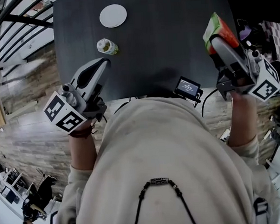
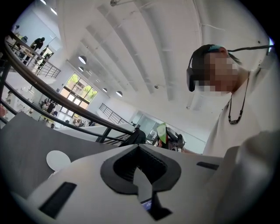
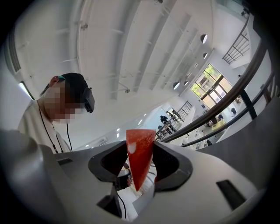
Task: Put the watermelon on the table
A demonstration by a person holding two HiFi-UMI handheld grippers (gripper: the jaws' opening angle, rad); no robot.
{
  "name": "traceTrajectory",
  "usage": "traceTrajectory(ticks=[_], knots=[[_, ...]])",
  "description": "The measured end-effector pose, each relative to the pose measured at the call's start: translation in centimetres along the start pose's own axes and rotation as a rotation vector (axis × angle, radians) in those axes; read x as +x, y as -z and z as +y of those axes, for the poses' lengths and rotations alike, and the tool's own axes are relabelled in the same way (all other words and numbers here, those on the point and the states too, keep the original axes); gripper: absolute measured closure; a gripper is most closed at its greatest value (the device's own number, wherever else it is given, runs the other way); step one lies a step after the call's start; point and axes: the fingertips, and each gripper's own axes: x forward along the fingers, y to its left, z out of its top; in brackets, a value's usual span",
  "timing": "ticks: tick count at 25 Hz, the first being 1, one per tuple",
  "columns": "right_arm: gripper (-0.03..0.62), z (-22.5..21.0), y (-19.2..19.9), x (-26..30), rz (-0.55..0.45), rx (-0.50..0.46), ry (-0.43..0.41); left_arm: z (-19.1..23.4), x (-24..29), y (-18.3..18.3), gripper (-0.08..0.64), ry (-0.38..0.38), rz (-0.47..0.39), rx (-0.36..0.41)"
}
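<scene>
Red watermelon [image 3: 139, 162] is pinched in our right claw [image 3: 140, 146], with the dark desk [image 1: 163, 40] below and its right edge close beside the claw. Releasing too early, we judge, could tip it off that edge. Our left claw [image 2: 139, 148] is clenched, empty.

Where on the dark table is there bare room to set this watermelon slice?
Widest bare patch: the dark table's middle and right, between the white round disc and the red, green-rinded watermelon slice in the right claw. Crowded: the left, where the disc and a crumpled green-white lump lie, and the near edge by the small black screen device.
</scene>
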Motion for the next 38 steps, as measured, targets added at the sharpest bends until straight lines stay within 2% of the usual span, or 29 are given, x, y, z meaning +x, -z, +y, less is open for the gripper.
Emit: traceTrajectory(ticks=[4,10,14,17,23,29,38], knots=[[0.397,-3.2,0.3,-1.6,0.006,0.029,-0.011,-0.8,2.3,0.6,0.561,-0.039,0.022,0.001],[0.397,-4.5,1.0,-1.8,0.005,0.070,0.003,-1.5,3.1,0.8,0.561,-0.022,0.041,-0.011],[0.397,-5.1,0.4,-1.1,-0.018,0.055,0.052,-0.1,2.9,-0.8,0.561,0.021,0.050,-0.008],[0.397,-4.9,-0.3,-1.0,-0.055,0.040,0.104,0.5,3.1,-1.9,0.561,0.086,0.071,0.009],[0.397,-3.2,-1.8,-1.4,-0.075,-0.038,0.181,0.4,4.5,-3.4,0.561,0.181,0.116,0.056],[0.397,-3.5,-2.3,-3.0,-0.092,-0.045,0.229,1.1,5.9,-2.8,0.561,0.159,0.156,0.040],[0.397,-3.1,-2.0,-0.8,-0.037,-0.057,0.228,1.6,4.3,-2.6,0.561,0.159,0.124,-0.002]])
